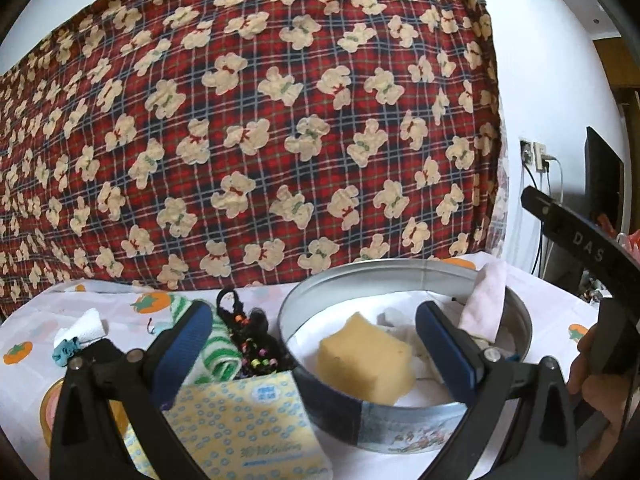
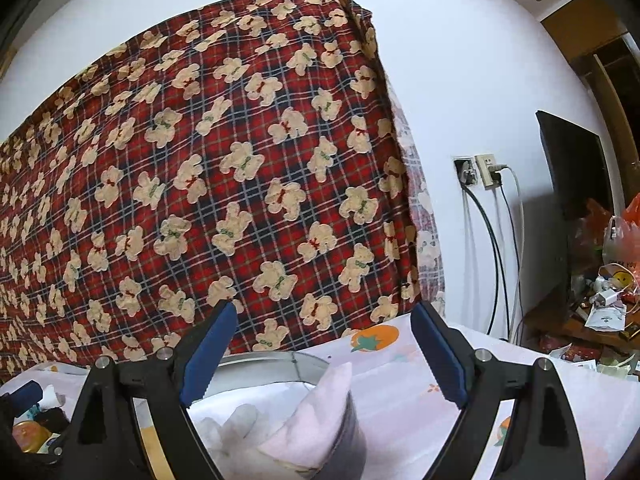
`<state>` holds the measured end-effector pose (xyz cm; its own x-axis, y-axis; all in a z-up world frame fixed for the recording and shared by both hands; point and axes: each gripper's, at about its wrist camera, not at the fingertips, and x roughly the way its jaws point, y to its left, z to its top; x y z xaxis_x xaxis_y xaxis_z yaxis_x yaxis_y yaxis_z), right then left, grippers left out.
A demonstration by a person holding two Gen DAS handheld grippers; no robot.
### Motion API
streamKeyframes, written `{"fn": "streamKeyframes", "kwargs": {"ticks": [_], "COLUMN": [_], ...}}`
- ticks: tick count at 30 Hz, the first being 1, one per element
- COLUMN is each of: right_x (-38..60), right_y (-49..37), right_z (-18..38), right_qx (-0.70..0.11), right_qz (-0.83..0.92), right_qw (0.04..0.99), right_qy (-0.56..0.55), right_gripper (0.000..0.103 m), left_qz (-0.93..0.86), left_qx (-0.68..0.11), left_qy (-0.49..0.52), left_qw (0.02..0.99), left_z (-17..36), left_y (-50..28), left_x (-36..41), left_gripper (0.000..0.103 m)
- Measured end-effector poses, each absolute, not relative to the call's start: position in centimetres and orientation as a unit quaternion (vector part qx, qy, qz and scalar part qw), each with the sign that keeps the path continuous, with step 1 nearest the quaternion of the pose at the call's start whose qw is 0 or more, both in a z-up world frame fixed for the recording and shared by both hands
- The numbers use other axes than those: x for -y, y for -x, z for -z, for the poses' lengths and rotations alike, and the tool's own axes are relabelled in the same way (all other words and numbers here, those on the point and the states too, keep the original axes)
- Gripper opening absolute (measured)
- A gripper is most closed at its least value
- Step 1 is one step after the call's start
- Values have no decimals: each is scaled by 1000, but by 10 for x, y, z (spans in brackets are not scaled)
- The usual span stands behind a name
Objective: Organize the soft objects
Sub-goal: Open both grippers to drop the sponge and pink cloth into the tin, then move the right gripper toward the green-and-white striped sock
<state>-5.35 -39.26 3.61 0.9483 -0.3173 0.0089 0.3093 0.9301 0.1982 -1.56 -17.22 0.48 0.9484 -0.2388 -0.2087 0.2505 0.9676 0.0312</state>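
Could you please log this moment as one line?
left tool: open | right tool: open | sponge: in tin | pink cloth: over rim

Both hand-held gripper (image 1: pixel 316 332) units: black frames, blue ribbed pads, silver screws, "DAS" marking

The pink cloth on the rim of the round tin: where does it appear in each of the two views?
Left wrist view: the pink cloth hangs over the far right rim of the round tin, right of the yellow sponge.
Right wrist view: bottom centre, the same pink cloth lies over the tin's rim.
Shared landmark: the red bear blanket behind the table.
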Motion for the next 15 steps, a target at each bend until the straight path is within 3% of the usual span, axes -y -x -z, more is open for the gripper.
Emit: {"fn": "streamKeyframes", "kwargs": {"ticks": [15], "right_x": [348], "right_y": [64], "right_z": [-32], "right_qx": [22], "right_qz": [144], "right_qw": [988], "right_qy": [-58], "right_gripper": [90], "left_qz": [121], "left_qx": [-111], "left_qy": [-10], "left_qw": [986], "left_z": [-2], "left_y": [23], "left_x": [140], "left_gripper": [103]}}
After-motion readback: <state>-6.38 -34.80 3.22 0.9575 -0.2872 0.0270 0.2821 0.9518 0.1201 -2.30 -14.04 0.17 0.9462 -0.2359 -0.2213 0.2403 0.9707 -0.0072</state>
